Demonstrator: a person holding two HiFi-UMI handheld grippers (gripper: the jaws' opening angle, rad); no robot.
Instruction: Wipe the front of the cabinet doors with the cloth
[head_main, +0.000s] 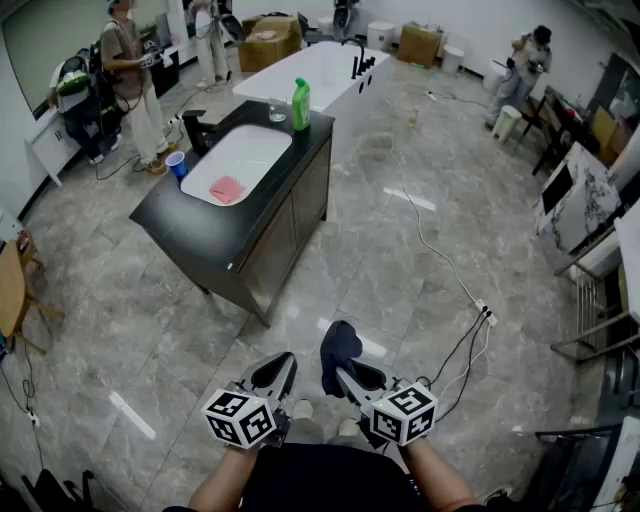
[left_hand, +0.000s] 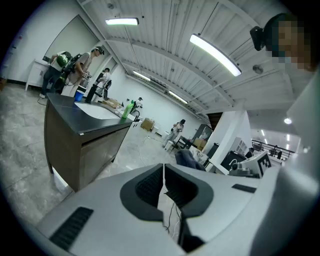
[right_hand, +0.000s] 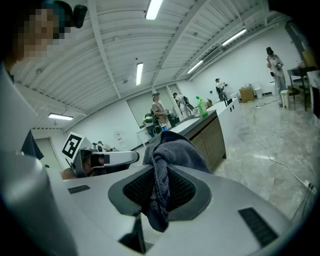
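The dark cabinet (head_main: 297, 213) with brown doors stands across the floor at the upper left, under a black counter with a white sink (head_main: 240, 160). Both grippers are held low, well short of it. My right gripper (head_main: 338, 371) is shut on a dark grey-blue cloth (head_main: 340, 346), which bunches up above the jaws. In the right gripper view the cloth (right_hand: 167, 150) is pinched in my right gripper (right_hand: 161, 176), with the cabinet (right_hand: 210, 135) far beyond. My left gripper (head_main: 282, 362) is shut with nothing in it; its own view shows the left gripper (left_hand: 163, 171) with jaws together and the cabinet (left_hand: 85, 150) at left.
On the counter are a green bottle (head_main: 300, 103), a blue cup (head_main: 177, 163), a black faucet (head_main: 195, 128) and a pink cloth (head_main: 227, 188) in the sink. A cable and power strip (head_main: 484, 313) lie on the floor at right. People stand at the far left and far right.
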